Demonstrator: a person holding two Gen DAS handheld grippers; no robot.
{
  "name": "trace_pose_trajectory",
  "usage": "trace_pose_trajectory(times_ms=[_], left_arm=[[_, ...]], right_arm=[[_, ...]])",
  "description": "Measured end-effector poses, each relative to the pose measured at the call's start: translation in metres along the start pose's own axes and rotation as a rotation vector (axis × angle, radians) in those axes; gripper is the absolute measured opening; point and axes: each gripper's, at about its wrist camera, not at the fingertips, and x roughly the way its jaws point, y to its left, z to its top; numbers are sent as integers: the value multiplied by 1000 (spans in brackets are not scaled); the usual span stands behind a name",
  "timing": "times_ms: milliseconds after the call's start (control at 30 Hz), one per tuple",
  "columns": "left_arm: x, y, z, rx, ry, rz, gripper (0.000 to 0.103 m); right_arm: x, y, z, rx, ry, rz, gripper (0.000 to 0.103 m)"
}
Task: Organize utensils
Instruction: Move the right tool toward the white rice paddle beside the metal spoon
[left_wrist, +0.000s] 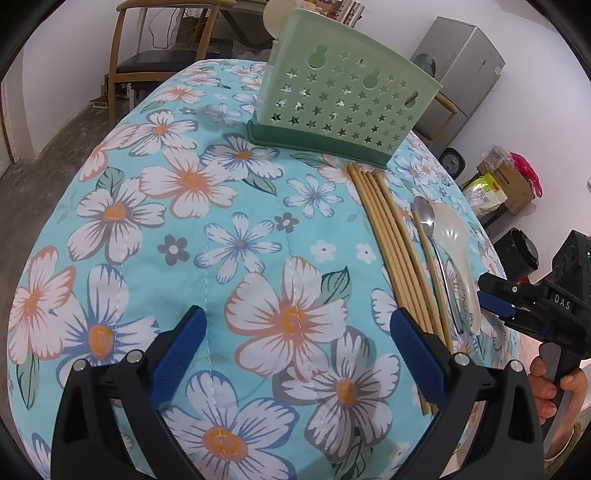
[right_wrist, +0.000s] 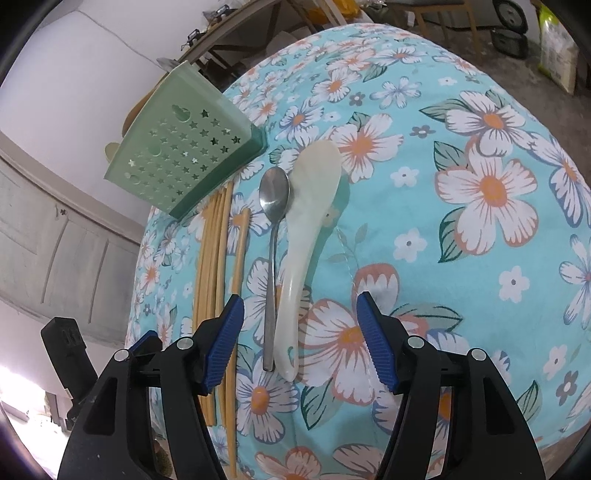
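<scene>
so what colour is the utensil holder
Pale green holder with star cutouts, clearest in the left wrist view.

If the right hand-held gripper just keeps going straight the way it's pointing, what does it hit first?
Most likely the handle of the white ceramic spoon, lying between the open fingers of the right hand-held gripper, with the metal spoon right beside it. Height above the cloth is unclear.

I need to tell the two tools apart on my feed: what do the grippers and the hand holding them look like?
Both look alike. The left gripper and the right gripper have black plastic bodies, silver pivot bolts and ribbed blue pads on the jaws. Seen from the left wrist camera, the right one bears white letters "DAS". The person's right hand is bare, no sleeve visible.
</scene>
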Motion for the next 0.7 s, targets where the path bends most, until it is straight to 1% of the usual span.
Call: trace_pose_trajectory(times_ms=[233, 700], left_arm=[[-1, 2, -1, -16, -8, -23, 97], [-2, 1, -4, -6, -18, -19, 97]], right_arm=[[0, -1, -4, -3, -2, -6, 61], [0, -2, -6, -4, -1, -7, 61]])
